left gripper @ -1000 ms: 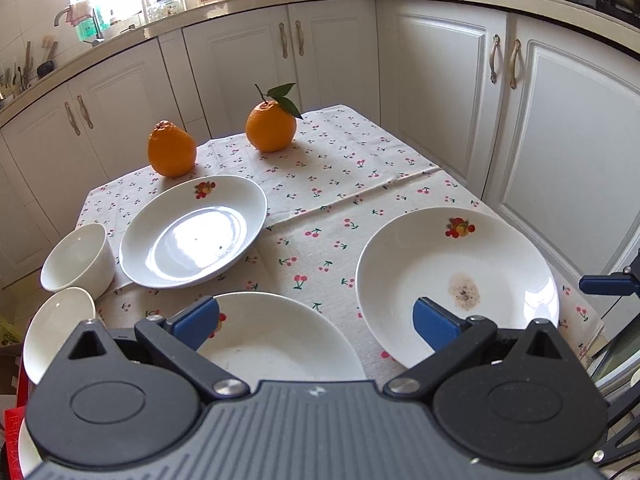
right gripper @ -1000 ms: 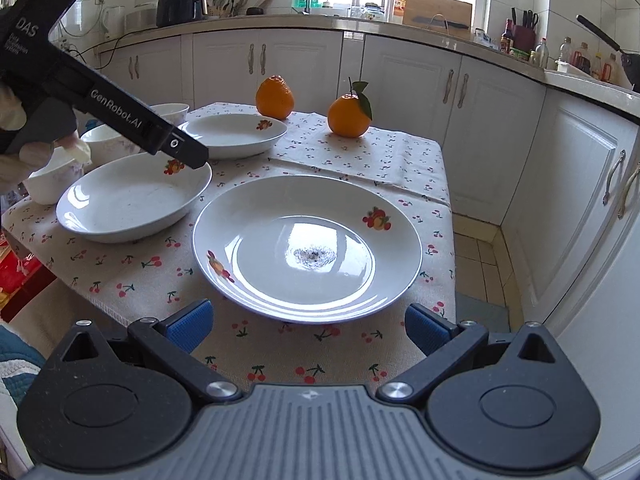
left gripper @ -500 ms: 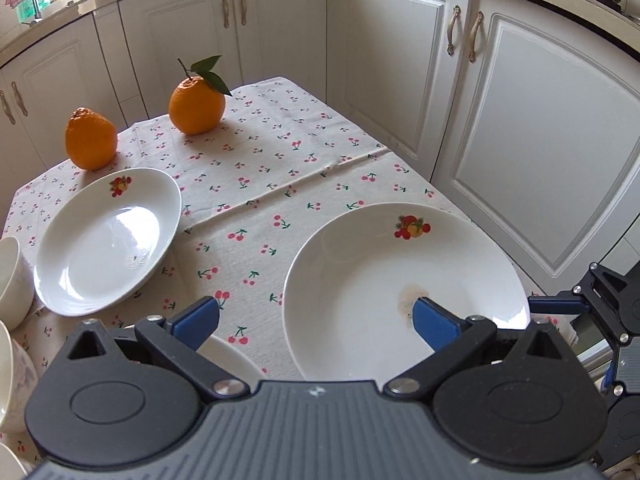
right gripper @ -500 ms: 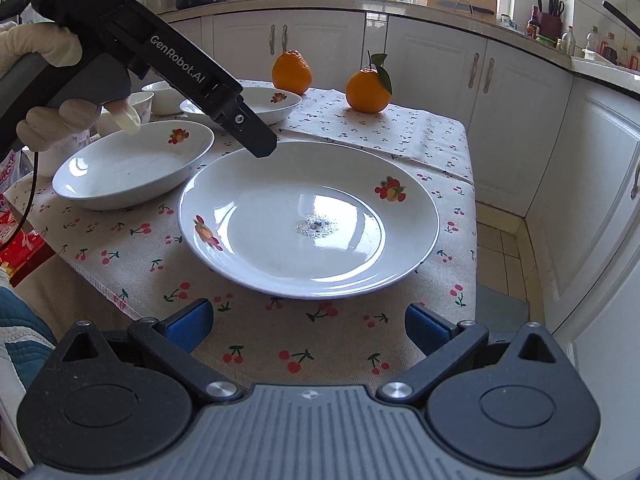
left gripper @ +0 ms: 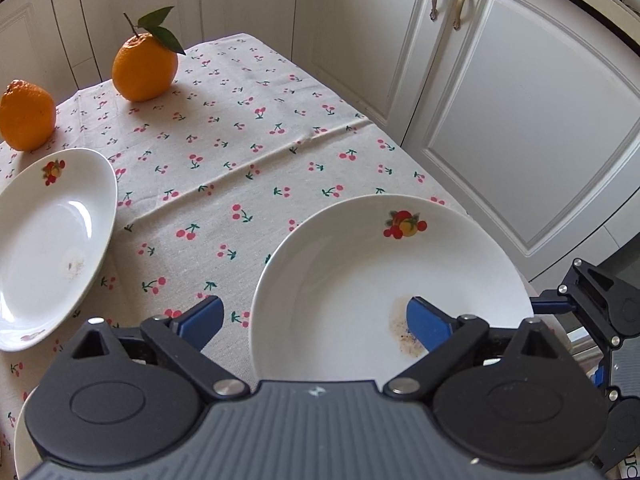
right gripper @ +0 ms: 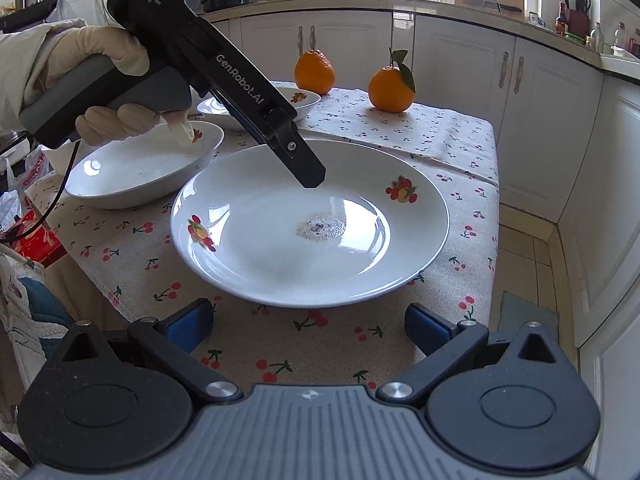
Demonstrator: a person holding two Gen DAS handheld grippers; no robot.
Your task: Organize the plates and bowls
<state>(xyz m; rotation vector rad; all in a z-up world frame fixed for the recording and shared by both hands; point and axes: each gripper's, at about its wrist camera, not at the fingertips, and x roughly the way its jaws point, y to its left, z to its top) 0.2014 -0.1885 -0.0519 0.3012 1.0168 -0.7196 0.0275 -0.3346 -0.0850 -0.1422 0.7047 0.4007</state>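
Note:
A large white plate with fruit prints and a brown stain (left gripper: 360, 276) (right gripper: 312, 216) lies at the table's near right corner. My left gripper (left gripper: 314, 322) is open and hovers over this plate's left rim, one finger (left gripper: 426, 326) over the dish, the other (left gripper: 200, 320) over the cloth. It shows from the side in the right wrist view (right gripper: 280, 136). My right gripper (right gripper: 306, 326) is open, just in front of the plate's near rim, above the cloth. A second plate (left gripper: 44, 240) (right gripper: 140, 168) lies to the left, a third (right gripper: 280, 100) behind it.
Two oranges (left gripper: 144, 66) (left gripper: 26, 114) stand at the far end of the cherry-print tablecloth (left gripper: 240, 152). White cabinets (left gripper: 520, 100) close in on the right and behind. The table's right edge drops to a tiled floor (right gripper: 524, 248).
My left gripper has moved right and down, from over the middle plates to above the large stained plate. My right gripper has come closer to that plate's near rim.

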